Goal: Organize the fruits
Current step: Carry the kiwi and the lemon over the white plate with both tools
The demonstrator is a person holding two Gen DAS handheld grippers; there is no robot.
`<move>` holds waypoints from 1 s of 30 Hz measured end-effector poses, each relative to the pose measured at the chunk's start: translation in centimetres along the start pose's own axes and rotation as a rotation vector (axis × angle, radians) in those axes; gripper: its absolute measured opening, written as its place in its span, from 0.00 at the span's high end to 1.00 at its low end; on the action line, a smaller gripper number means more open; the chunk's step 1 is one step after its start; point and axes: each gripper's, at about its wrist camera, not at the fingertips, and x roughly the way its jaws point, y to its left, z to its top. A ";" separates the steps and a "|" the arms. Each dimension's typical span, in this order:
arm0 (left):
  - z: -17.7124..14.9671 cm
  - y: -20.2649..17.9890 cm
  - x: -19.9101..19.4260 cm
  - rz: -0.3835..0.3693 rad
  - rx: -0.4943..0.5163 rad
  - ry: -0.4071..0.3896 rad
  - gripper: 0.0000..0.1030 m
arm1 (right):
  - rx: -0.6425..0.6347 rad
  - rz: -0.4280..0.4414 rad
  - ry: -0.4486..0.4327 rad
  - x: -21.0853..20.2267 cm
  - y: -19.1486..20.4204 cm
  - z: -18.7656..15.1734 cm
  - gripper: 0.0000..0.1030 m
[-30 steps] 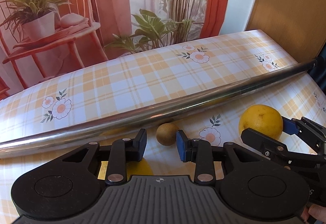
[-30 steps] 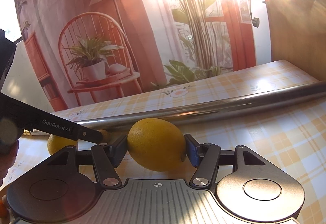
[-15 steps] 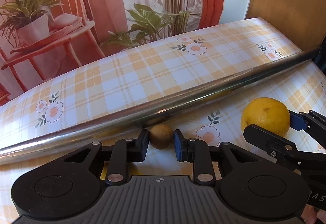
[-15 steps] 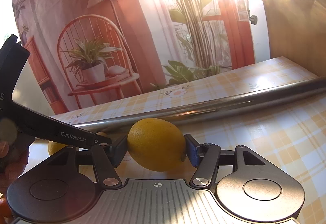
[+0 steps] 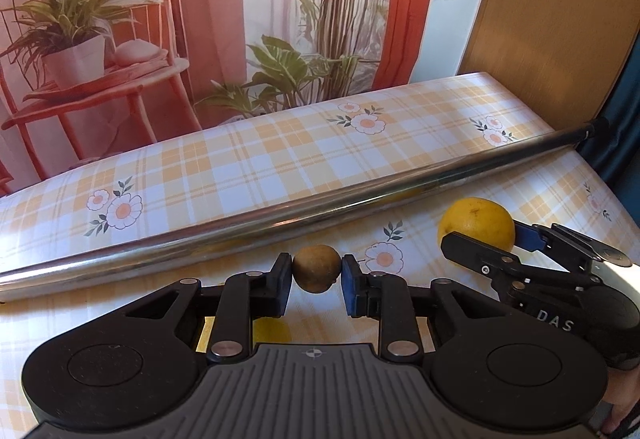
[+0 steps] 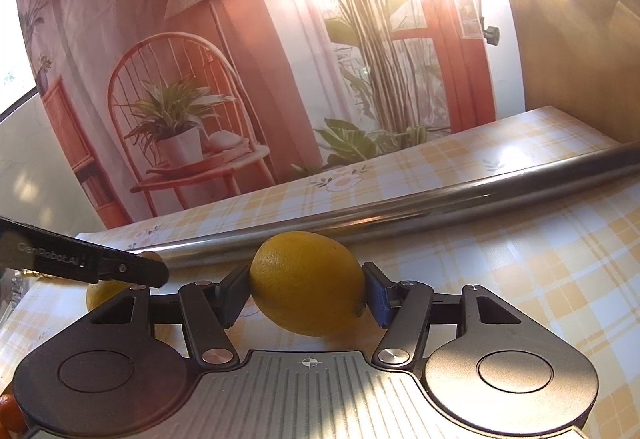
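Nearest the left wrist camera, the left gripper [image 5: 316, 275] is clenched on a small brown fruit [image 5: 317, 268], its blue pads pressing the fruit from either side, above the table [image 5: 240, 167] with its yellow checked, flower-printed cloth. Under that gripper a patch of yellow peel shows between the finger arms; what it belongs to cannot be told from this view. Just to the right, the right gripper [image 5: 480, 235] reaches in from the table's right side and grasps a lemon [image 5: 476, 223], which lies close above the cloth; whether it touches cannot be told. Beyond both fruits a long shiny metal tube [image 5: 300, 223] lies across the table from the left edge to the far right corner. Behind the tube the cloth rises in a bulge toward the far edge, where a printed backdrop [image 5: 160, 19] of a red chair and potted plants hangs. A wooden panel [image 5: 560, 19] stands at the far right corner.

From the right wrist camera, the lemon [image 6: 306, 283] is gripped firmly between the right gripper [image 6: 306, 297] fingers, long axis across them. To its left a second yellow fruit [image 6: 100, 295] sits on the cloth, partly hidden by the left gripper [image 6: 132, 271], whose black arm crosses in front of it. The metal tube [image 6: 440, 207] runs just behind the lemon, and strong glare whitens the top of this view.
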 end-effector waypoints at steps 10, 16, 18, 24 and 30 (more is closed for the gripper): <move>-3.0 1.8 -7.1 -0.038 -0.043 -0.077 0.73 | -0.016 -0.031 0.054 -1.0 0.6 -0.6 0.46; -5.8 3.9 -10.9 -0.047 -0.099 -0.102 0.73 | -0.028 -0.024 0.078 -3.5 2.7 -2.0 0.46; -6.8 4.4 -11.7 -0.056 -0.115 -0.108 0.73 | -0.035 -0.016 0.083 -4.2 3.6 -2.3 0.46; -9.9 5.4 -13.6 -0.076 -0.141 -0.120 0.73 | -0.070 0.029 0.081 -6.5 6.9 -2.3 0.46; -13.1 5.6 -14.2 -0.124 -0.165 -0.100 0.73 | -0.122 0.081 0.102 -8.0 10.4 -2.7 0.46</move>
